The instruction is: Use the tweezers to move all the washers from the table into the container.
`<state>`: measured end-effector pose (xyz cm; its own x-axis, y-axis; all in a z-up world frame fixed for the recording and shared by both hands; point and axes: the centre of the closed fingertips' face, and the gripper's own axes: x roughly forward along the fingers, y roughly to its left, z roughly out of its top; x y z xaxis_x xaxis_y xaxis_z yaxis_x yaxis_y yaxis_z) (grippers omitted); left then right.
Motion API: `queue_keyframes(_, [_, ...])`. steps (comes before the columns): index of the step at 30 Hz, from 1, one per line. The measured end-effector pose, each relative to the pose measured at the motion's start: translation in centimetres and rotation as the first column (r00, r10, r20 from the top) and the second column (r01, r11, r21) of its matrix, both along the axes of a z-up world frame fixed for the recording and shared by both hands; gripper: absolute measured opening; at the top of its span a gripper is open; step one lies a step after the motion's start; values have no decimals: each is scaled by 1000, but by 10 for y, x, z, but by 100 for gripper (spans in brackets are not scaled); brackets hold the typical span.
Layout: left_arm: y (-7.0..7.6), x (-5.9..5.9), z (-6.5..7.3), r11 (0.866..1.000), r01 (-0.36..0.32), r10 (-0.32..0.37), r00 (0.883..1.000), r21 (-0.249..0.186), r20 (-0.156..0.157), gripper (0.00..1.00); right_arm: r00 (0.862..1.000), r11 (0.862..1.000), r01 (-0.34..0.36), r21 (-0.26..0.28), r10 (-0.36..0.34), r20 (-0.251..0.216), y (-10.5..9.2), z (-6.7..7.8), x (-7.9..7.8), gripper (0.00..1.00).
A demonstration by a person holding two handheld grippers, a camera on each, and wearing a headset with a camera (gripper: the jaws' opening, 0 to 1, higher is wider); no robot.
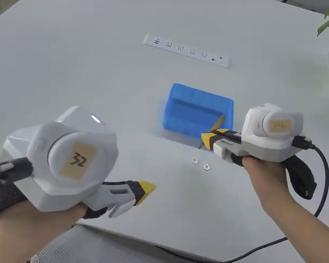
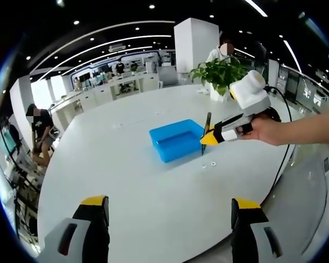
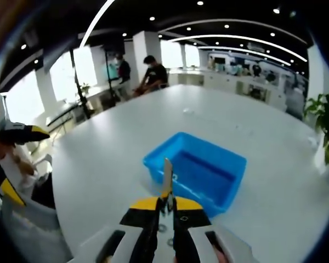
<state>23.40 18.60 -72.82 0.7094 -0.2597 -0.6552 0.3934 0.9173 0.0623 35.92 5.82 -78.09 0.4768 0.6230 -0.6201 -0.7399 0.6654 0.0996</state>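
Observation:
A blue container (image 1: 200, 112) (image 2: 177, 141) (image 3: 200, 170) stands mid-table. Two small washers (image 1: 194, 161) (image 1: 206, 166) (image 2: 214, 163) lie on the white table just in front of it. My right gripper (image 1: 214, 138) (image 2: 211, 137) (image 3: 165, 205) is shut on dark tweezers (image 1: 211, 132) (image 2: 206, 127) (image 3: 167, 178). The tweezers point down beside the container's near wall, a little short of the washers. At the near left my left gripper (image 1: 145, 189) (image 2: 169, 205) is open with nothing between its yellow-tipped fingers. It faces the container from well back.
A white power strip (image 1: 186, 50) lies beyond the container. A potted plant (image 2: 219, 74) stands at the table's far edge. The right gripper's black cable (image 1: 318, 186) trails off the near edge. People stand in the room behind.

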Motion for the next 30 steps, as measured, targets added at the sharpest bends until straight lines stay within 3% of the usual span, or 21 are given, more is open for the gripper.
queue_keyframes(11, [-4, -2, -2, 1000, 11, -11, 1000, -2, -2, 94, 999, 1000, -7, -30, 6, -38, 1, -19, 1, 5])
queue_keyframes(16, [0, -3, -3, 1000, 8, -8, 1000, 3, -7, 94, 999, 997, -30, -69, 28, -25, 2, -26, -3, 5])
queue_keyframes(30, [-1, -2, -4, 1000, 4, -4, 1000, 5, -9, 94, 998, 999, -25, -44, 23, -56, 0, -34, -5, 5])
